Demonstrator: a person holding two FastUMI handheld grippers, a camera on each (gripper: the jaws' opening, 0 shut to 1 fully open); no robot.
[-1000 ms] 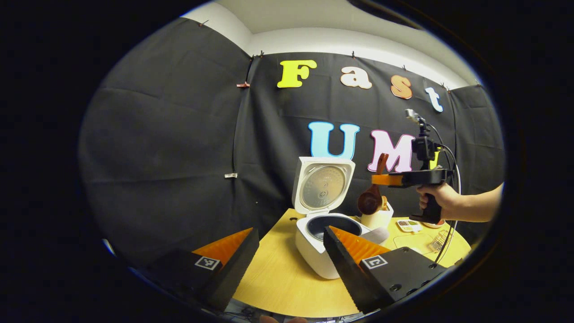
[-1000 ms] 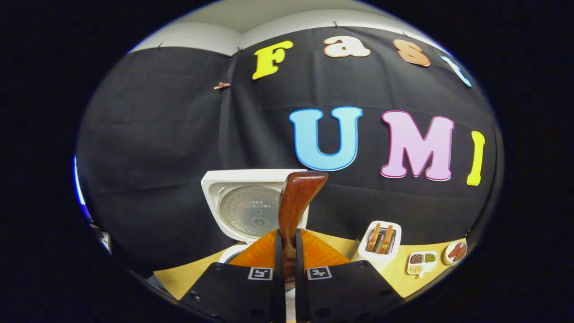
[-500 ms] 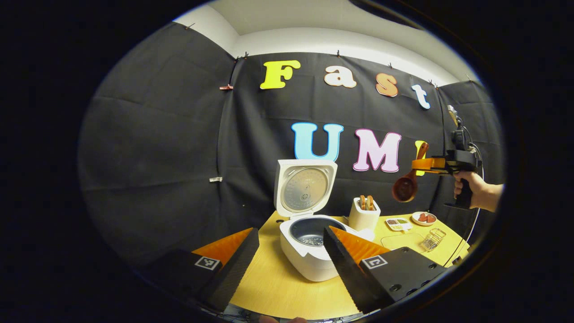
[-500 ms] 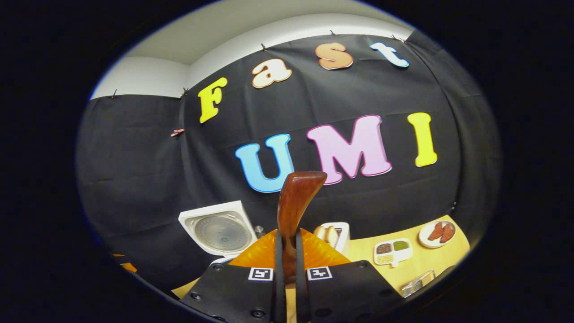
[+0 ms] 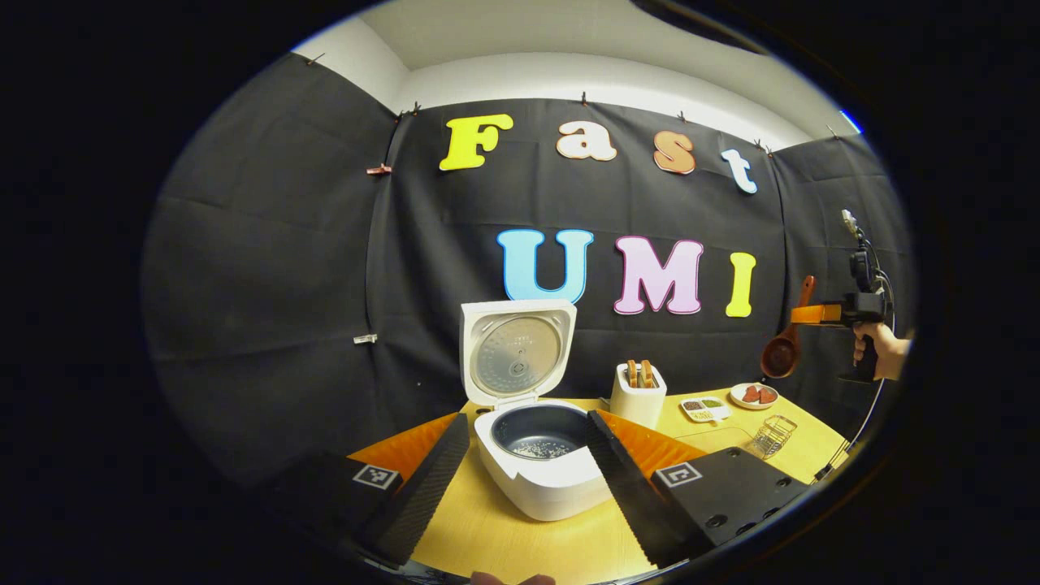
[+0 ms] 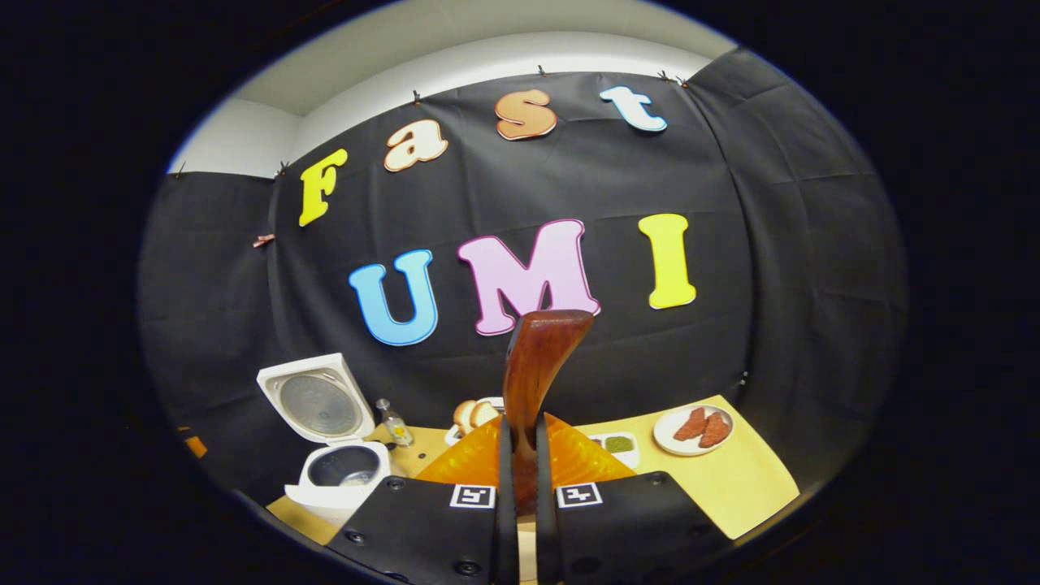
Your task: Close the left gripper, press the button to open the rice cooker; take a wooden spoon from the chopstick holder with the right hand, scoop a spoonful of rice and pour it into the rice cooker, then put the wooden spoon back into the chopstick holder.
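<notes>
Wooden spoon [image 6: 536, 366] clamped between right gripper [image 6: 520, 479] fingers, raised high, well right of rice cooker [image 5: 543, 463].

White cooker on table [image 5: 504, 536], lid up, some rice in the pot. Chopstick holder [image 5: 638, 396] just right of cooker. Left gripper [image 5: 520, 479] spread wide, holding nothing, hovering near cooker's front.

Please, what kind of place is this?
Probably a staged recording booth set up like a kitchen: black cloth wall, a wooden table with an open rice cooker, and a plate of food.
</notes>
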